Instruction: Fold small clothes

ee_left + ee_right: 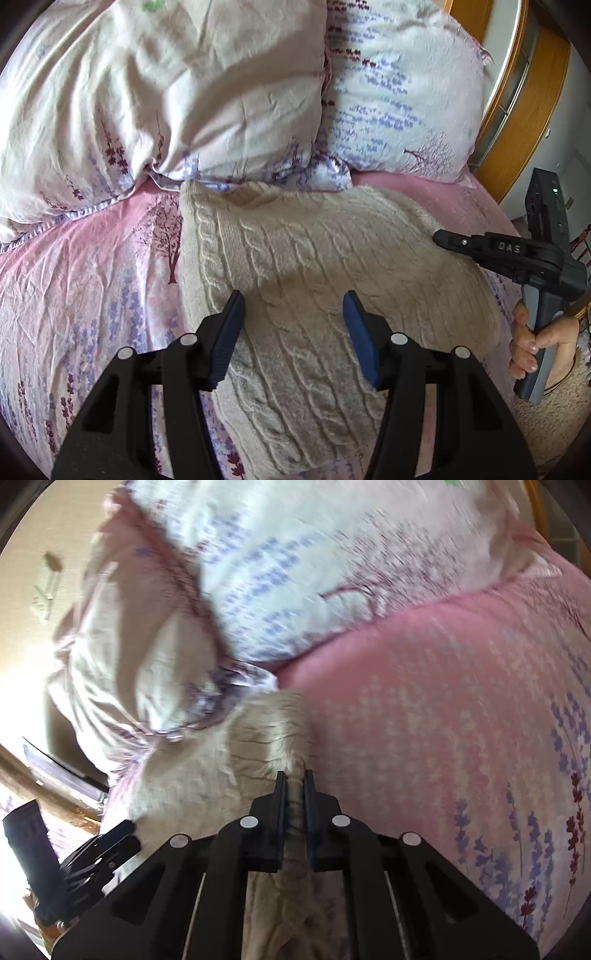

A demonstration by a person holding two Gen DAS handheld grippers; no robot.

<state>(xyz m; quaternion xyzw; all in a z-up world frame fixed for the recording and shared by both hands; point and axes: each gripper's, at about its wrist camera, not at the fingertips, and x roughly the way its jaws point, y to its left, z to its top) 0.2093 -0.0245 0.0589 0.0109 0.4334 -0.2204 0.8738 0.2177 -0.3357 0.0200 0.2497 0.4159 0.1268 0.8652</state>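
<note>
Right claw (294, 775) pinched tight on a bunched ridge of the cream sweater (332, 295), fabric squeezed between its black fingers. Left claw (293, 306) about half open above the sweater's middle, blue ribbed pads (360, 332) clear of the knit, nothing held. Sweater is chunky cable knit, soft and fuzzy, lying roughly flat on the bed sheet (85, 295), its far edge touching the pillows. Sheet is pink cotton, wrinkled, printed with purple flowers and dark trees. Two puffy pillows (166, 92) at the head edge of the bed, crumpled pale cases, same floral print. Wooden curved headboard (517, 129) behind. A hand (535, 339) grips the right claw's grey handle near the bed's right edge.
</note>
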